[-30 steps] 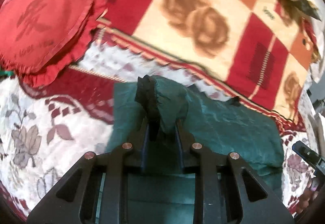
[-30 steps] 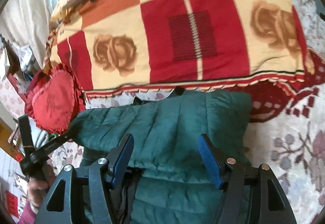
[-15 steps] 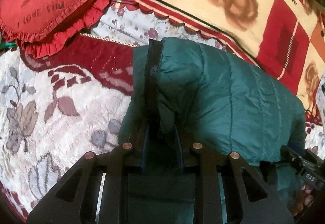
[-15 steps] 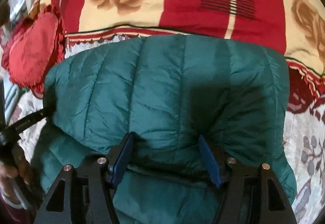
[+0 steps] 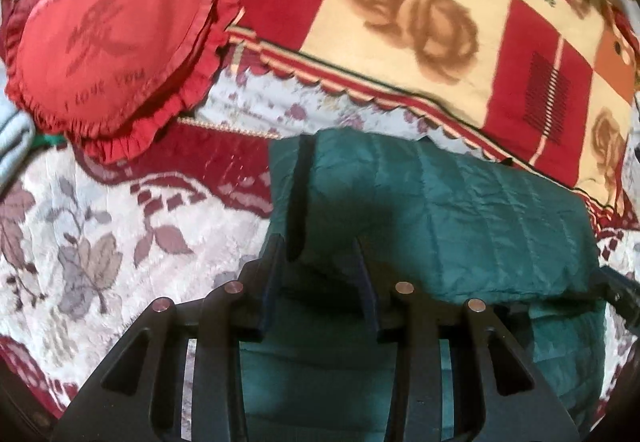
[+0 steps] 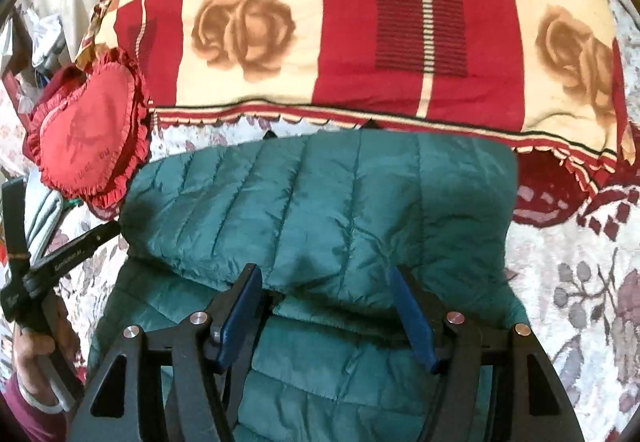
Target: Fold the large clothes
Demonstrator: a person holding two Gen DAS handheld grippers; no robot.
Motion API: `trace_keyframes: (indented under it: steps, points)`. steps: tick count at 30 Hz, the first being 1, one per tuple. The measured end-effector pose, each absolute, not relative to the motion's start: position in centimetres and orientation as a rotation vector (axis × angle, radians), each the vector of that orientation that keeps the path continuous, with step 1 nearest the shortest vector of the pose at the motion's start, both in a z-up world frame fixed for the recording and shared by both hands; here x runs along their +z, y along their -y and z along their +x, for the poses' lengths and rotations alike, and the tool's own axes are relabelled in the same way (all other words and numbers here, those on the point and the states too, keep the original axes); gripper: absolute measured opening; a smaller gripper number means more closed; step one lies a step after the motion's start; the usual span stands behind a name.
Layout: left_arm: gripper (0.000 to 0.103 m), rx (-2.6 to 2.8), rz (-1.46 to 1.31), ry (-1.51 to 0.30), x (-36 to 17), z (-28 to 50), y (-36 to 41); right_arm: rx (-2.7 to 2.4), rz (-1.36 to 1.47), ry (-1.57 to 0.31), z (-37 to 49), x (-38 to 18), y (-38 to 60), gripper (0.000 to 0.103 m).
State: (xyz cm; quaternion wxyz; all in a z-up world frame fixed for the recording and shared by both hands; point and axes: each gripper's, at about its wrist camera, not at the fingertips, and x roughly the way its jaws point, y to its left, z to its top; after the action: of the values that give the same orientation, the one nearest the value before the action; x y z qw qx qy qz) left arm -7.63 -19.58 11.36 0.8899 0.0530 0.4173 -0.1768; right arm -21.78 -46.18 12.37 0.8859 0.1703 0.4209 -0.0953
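While the quilted dark-green puffer jacket (image 6: 320, 201) lies doubled over on the floral cream-and-maroon bedspread (image 5: 100, 242), the left gripper (image 5: 320, 254) has its fingers parted around the folded layer's black-trimmed edge, and the right gripper (image 6: 326, 282) holds its blue-padded fingers (image 6: 412, 318) spread at the fold's near edge.

Floral bedspread (image 6: 580, 262), rose-check blanket (image 6: 360, 41), red heart pillow (image 5: 108, 53).
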Motion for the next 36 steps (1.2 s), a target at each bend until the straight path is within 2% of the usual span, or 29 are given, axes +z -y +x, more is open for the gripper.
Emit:
trace_keyframes:
  steps: [4, 6, 7, 15, 16, 18, 20, 23, 30, 36]
  points:
    - [0.037, -0.393, 0.106, -0.829, 12.3, -8.0, 20.8, -0.206, 0.352, -0.867, -20.9, 12.7, 46.0, 0.064]
    - [0.061, -0.394, 0.111, -0.826, 12.1, -7.7, 21.5, -0.209, 0.338, -0.867, -20.0, 12.6, 45.7, 0.064]
    - [0.063, -0.39, 0.11, -0.82, 12.0, -7.6, 21.9, -0.212, 0.33, -0.867, -19.3, 12.4, 45.5, 0.064]
    - [0.064, -0.322, 0.171, -0.911, 7.3, -3.8, 23.8, -0.221, 0.217, -0.917, -13.9, 8.9, 42.6, 0.064]
    - [0.065, -0.321, 0.172, -0.913, 6.9, -3.5, 23.8, -0.229, 0.202, -0.914, -13.6, 8.4, 42.5, 0.064]
    - [0.077, -0.308, 0.17, -0.91, 6.1, -3.1, 23.8, -0.242, 0.169, -0.923, -12.8, 7.0, 42.3, 0.065]
    - [0.079, -0.307, 0.159, -0.92, 5.6, -2.8, 23.7, -0.241, 0.181, -0.943, -12.5, 6.2, 42.7, 0.065]
    - [0.079, -0.311, 0.164, -0.928, 5.3, -2.6, 23.7, -0.216, 0.237, -0.954, -12.7, 7.2, 43.7, 0.065]
    - [0.079, -0.316, 0.175, -0.927, 5.1, -2.6, 23.9, -0.328, 0.256, -0.821, -17.1, 11.7, 47.6, 0.064]
    - [0.082, -0.318, 0.184, -0.92, 4.9, -2.7, 24.2, -0.45, 0.294, -0.886, -17.8, 9.2, 52.6, 0.064]
